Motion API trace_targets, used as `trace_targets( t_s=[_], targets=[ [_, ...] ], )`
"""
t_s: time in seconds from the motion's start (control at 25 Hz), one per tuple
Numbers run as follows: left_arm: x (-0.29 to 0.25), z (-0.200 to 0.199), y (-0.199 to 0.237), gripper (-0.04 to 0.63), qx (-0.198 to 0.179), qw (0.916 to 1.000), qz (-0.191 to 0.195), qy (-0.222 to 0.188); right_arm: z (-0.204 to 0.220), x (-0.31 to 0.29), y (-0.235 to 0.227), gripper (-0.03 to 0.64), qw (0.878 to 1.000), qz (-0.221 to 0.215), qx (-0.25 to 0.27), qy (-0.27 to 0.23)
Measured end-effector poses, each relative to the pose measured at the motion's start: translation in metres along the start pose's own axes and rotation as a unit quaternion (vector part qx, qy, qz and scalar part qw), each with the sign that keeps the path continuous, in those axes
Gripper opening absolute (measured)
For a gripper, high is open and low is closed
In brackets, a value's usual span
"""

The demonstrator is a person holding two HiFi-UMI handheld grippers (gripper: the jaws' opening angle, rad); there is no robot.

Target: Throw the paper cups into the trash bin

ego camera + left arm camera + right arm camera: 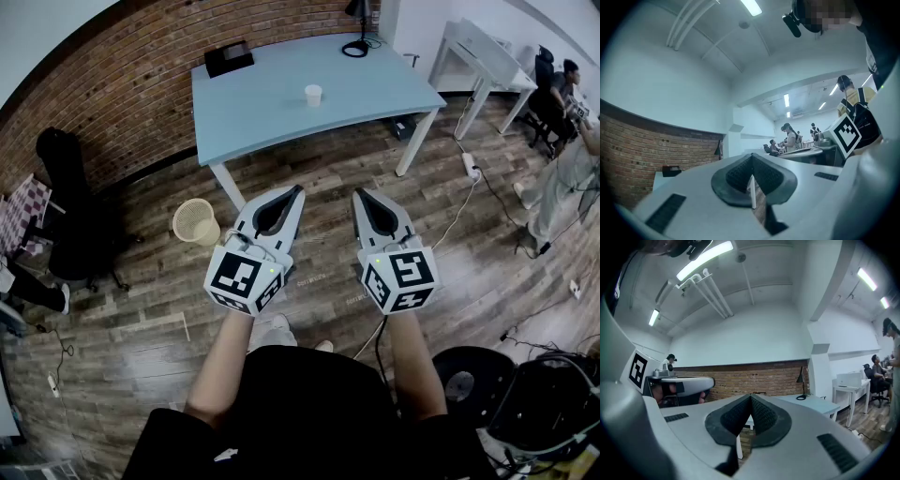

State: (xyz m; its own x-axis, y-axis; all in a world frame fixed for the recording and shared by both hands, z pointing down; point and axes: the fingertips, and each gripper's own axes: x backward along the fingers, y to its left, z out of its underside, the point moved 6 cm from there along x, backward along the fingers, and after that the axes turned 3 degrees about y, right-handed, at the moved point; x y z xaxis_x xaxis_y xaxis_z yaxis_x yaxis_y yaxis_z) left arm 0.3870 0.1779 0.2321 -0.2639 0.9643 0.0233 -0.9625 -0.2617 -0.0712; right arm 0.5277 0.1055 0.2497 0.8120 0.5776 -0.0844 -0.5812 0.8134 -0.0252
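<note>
One white paper cup (313,94) stands upright near the middle of the light blue table (272,103). A pale wicker trash bin (196,221) sits on the wood floor by the table's front left leg. My left gripper (298,190) and right gripper (359,195) are held side by side over the floor, well short of the table, tips pointing toward it. Both are shut with nothing between the jaws. In the left gripper view the left gripper (751,157) has its pads meeting; in the right gripper view the right gripper (750,397) looks the same.
A black box (229,58) and a black desk lamp (356,28) sit on the table's far side. A black bag on a chair (70,206) stands at left. White desks (483,56) and seated people are at right. Cables and a power strip (472,165) lie on the floor.
</note>
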Motion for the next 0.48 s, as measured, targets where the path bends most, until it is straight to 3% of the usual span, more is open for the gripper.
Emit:
trace_targets(
  t_s=[0.48],
  targets=[
    [0.005, 0.001, 0.008, 0.005, 0.015, 0.9997, -0.020, -0.004, -0.005, -0.006, 0.009, 0.005, 0.999, -0.029, 0.007, -0.014]
  ],
)
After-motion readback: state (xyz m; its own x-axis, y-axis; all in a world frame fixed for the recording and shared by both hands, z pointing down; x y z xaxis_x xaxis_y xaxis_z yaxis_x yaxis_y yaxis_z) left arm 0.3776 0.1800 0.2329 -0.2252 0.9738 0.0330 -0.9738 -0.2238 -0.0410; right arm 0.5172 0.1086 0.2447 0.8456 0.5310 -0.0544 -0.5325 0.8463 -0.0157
